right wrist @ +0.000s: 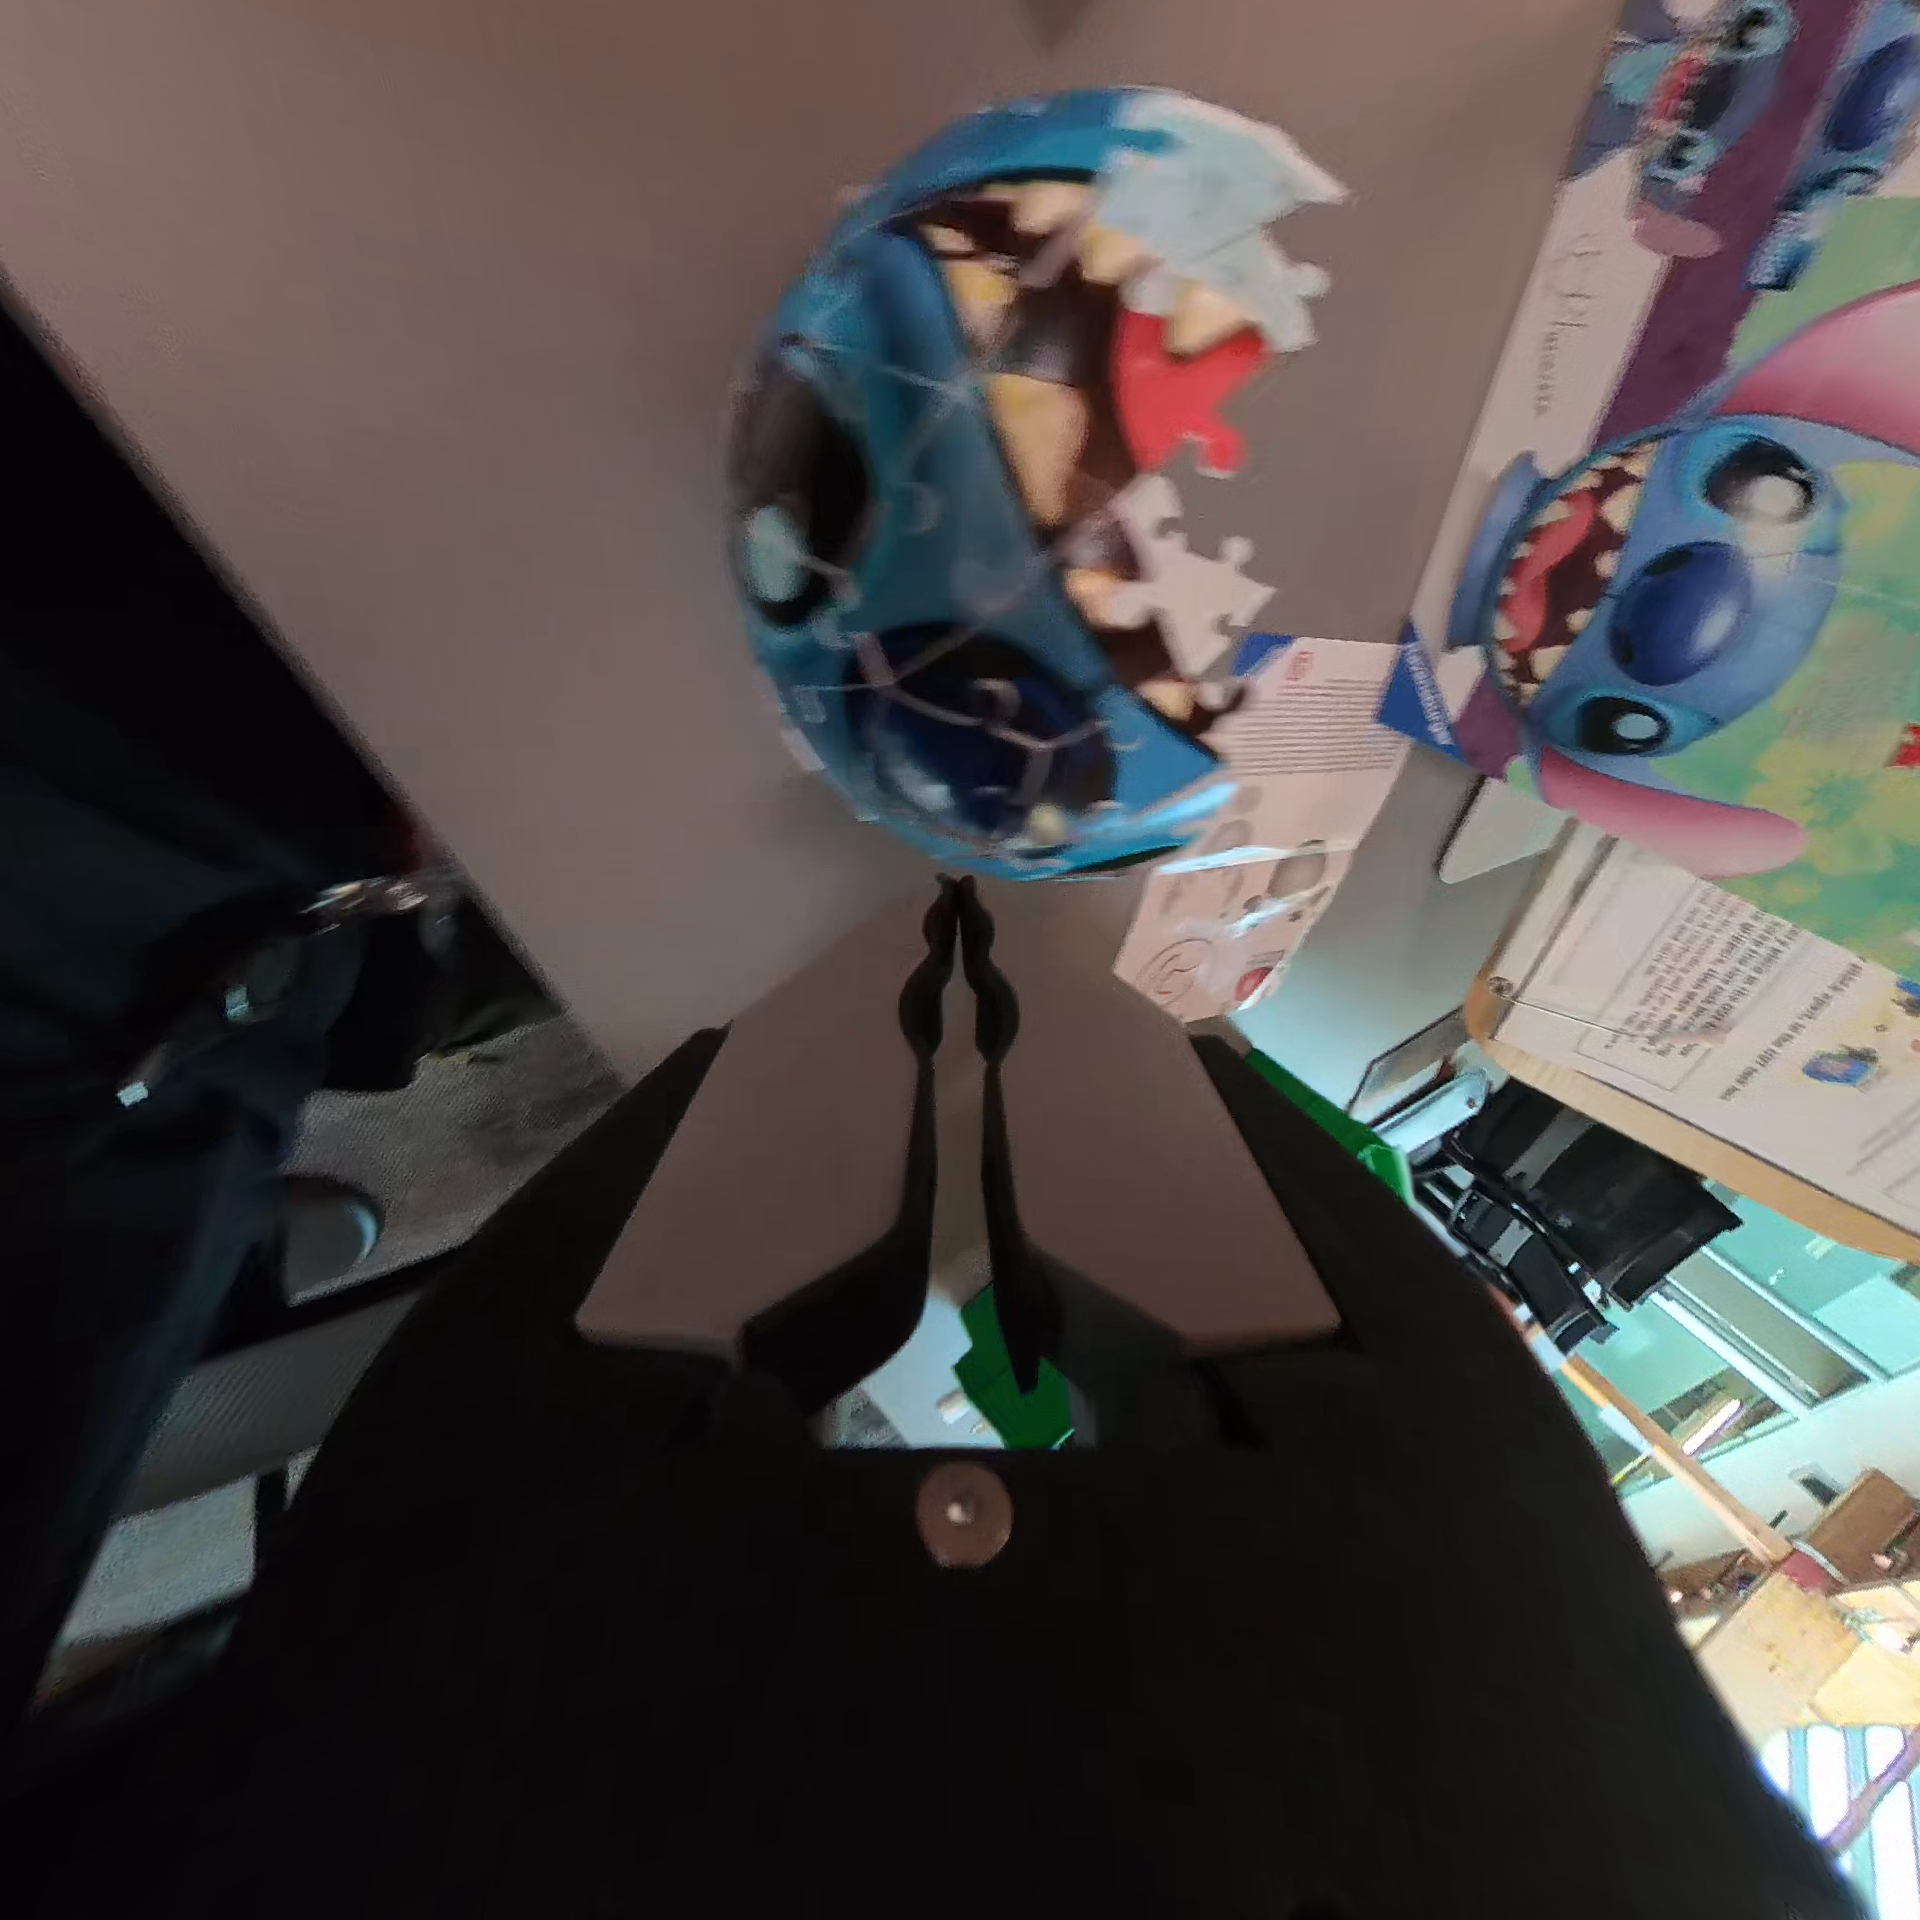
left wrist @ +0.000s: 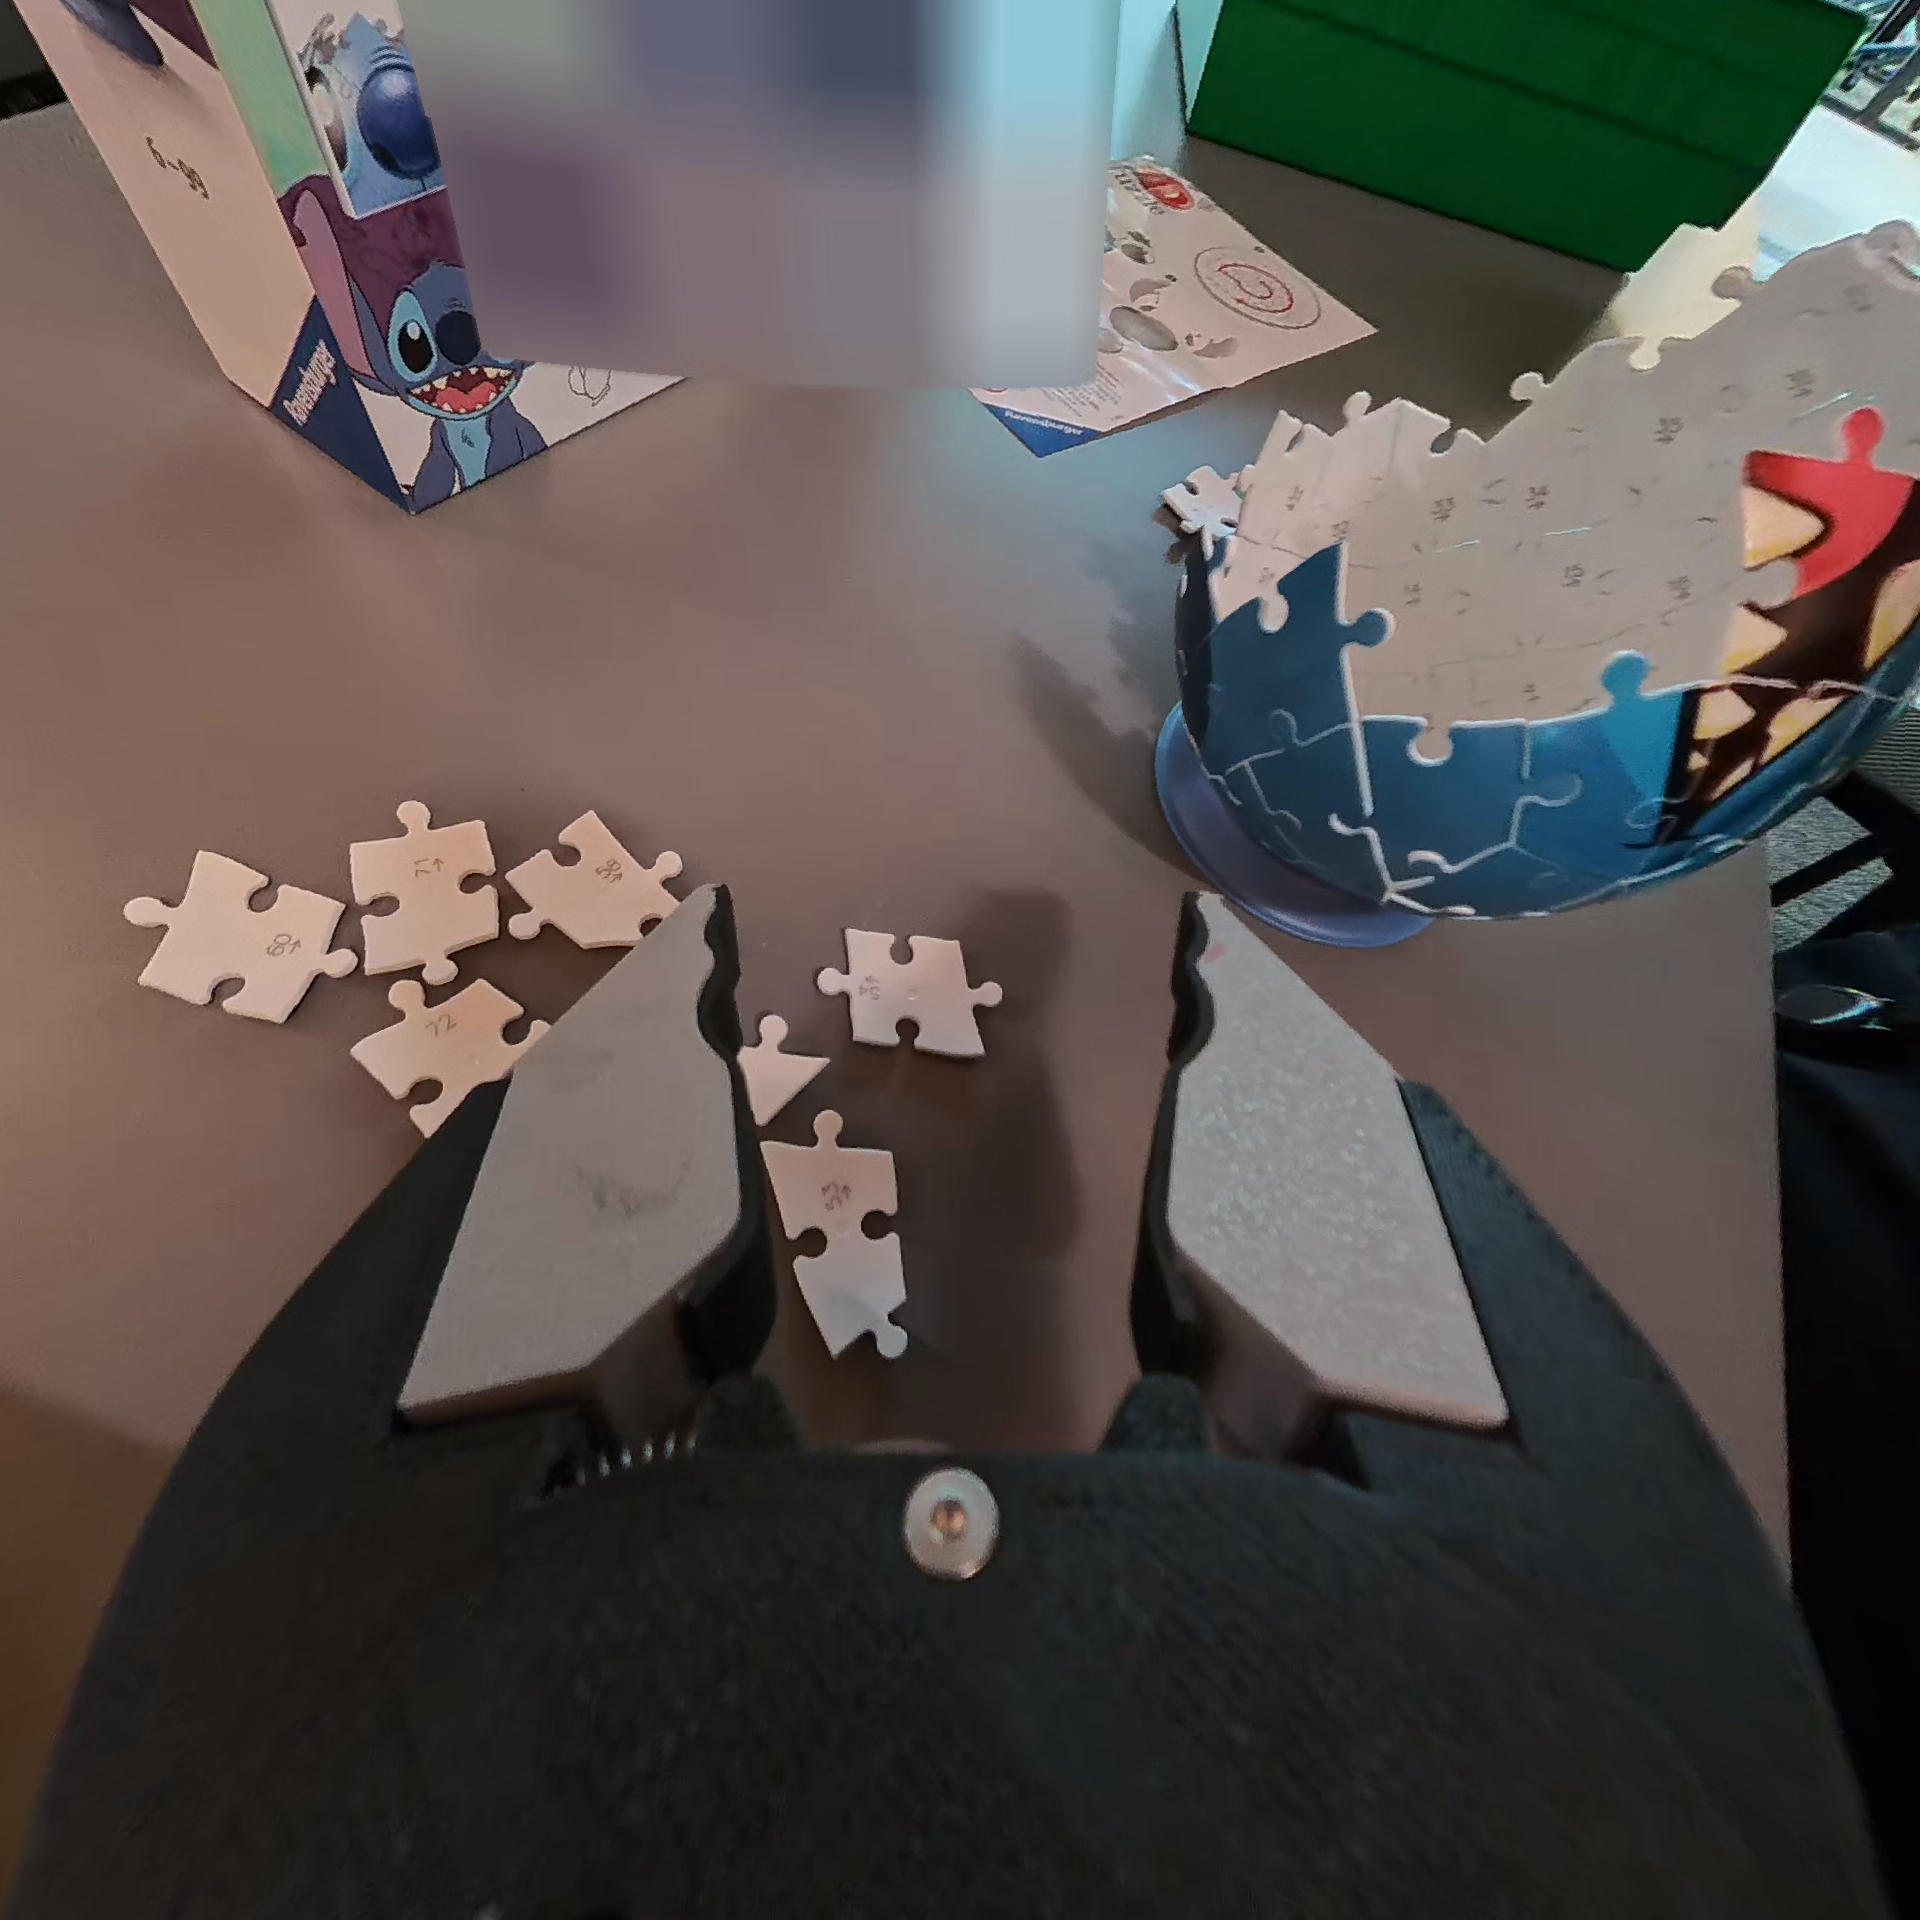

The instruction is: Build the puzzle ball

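Observation:
The half-built puzzle ball (left wrist: 1538, 665) sits on a blue ring stand (left wrist: 1278, 894) at the right of the brown table, open at the top with white piece backs showing. Several loose white pieces (left wrist: 426, 894) lie face down at the left and between my fingers, one (left wrist: 914, 987) just ahead of them. My left gripper (left wrist: 956, 935) is open and empty, above these pieces. In the right wrist view the ball (right wrist: 935, 499) appears blurred ahead of my right gripper (right wrist: 956, 883), which is shut with nothing visible between its fingertips, close to the ball's edge.
The puzzle box (left wrist: 343, 312) stands at the back left. An instruction sheet (left wrist: 1195, 301) lies behind the ball. A green box (left wrist: 1507, 104) stands at the back right. The table's right edge (left wrist: 1771, 1039) runs close beside the ball.

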{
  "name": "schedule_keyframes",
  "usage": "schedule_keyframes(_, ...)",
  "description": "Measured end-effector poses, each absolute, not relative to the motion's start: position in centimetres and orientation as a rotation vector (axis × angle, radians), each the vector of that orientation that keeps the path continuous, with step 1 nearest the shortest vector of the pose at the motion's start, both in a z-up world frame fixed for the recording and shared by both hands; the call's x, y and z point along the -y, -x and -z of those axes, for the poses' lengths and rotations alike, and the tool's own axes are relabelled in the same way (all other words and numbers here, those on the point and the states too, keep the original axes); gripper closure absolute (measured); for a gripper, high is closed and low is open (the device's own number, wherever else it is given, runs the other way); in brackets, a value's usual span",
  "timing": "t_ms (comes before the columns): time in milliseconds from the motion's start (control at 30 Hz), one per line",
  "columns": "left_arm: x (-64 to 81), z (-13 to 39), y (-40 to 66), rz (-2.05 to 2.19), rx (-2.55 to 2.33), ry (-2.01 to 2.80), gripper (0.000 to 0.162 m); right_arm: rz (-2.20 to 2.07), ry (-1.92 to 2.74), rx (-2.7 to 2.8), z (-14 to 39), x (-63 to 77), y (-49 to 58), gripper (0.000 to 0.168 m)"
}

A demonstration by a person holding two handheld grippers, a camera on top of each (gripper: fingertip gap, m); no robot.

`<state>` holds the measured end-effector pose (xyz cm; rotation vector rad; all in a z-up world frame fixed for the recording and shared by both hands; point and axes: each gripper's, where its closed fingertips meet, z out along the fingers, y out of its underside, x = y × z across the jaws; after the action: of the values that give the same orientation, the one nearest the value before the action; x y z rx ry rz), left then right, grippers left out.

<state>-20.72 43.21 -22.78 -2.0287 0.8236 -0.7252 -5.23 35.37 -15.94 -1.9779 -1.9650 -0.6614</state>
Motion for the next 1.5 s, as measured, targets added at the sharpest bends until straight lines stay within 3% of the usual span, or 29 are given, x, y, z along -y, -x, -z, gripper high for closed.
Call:
schedule_keyframes(33, -43.1, 22.8, 20.7, 0.728, -0.825, 2.027, 0.08, 0.652, 1.995, 1.913, 15.7, -36.7, 4.8, 0.168)
schedule_keyframes(167, -42.7, 22.9, 20.5, 0.734, -0.838, 2.032, 0.08, 0.387, 2.131, 1.61, 14.4, -42.8, 2.2, 0.168)
schedule_keyframes(300, -42.3, 23.0, 20.4, 0.721, -0.864, 2.029, 0.08, -0.184, 2.192, 1.346, 14.6, -47.2, -0.6, 0.168)
schedule_keyframes(400, -42.2, 23.1, 20.3, 0.721, -0.868, 2.035, 0.081, -0.602, 2.119, 1.268, 16.6, -47.8, -0.9, 0.135)
schedule_keyframes(433, -42.1, 23.1, 20.2, 0.722, -0.869, 2.04, 0.081, -0.685, 2.101, 1.257, 17.8, -47.7, -0.8, 0.137)
schedule_keyframes(467, -42.1, 23.2, 20.2, 0.724, -0.869, 2.042, 0.081, -0.727, 2.098, 1.271, 19.2, -47.6, -0.7, 0.142)
schedule_keyframes(600, -42.1, 23.4, 20.1, 0.725, -0.875, 2.051, 0.081, -0.633, 2.094, 1.403, 24.4, -47.3, -0.6, 0.127)
schedule_keyframes(767, -42.1, 23.3, 20.2, 0.722, -0.872, 2.049, 0.081, -0.508, 1.955, 1.508, 26.0, -47.6, 1.2, 0.114)
schedule_keyframes(1000, -42.0, 23.6, 20.1, 0.718, -0.889, 2.06, 0.081, -0.606, 1.867, 1.606, 26.0, -47.1, 1.8, 0.144)
schedule_keyframes(1233, -42.6, 22.1, 19.7, 0.763, -0.87, 2.033, 0.086, -0.654, 1.829, 1.519, 23.9, -48.7, 2.9, 0.145)
schedule_keyframes(1500, -45.9, 13.6, 18.8, 0.72, -0.855, 1.952, 0.092, -0.577, 1.508, 1.491, 14.7, -50.8, 8.4, 0.144)
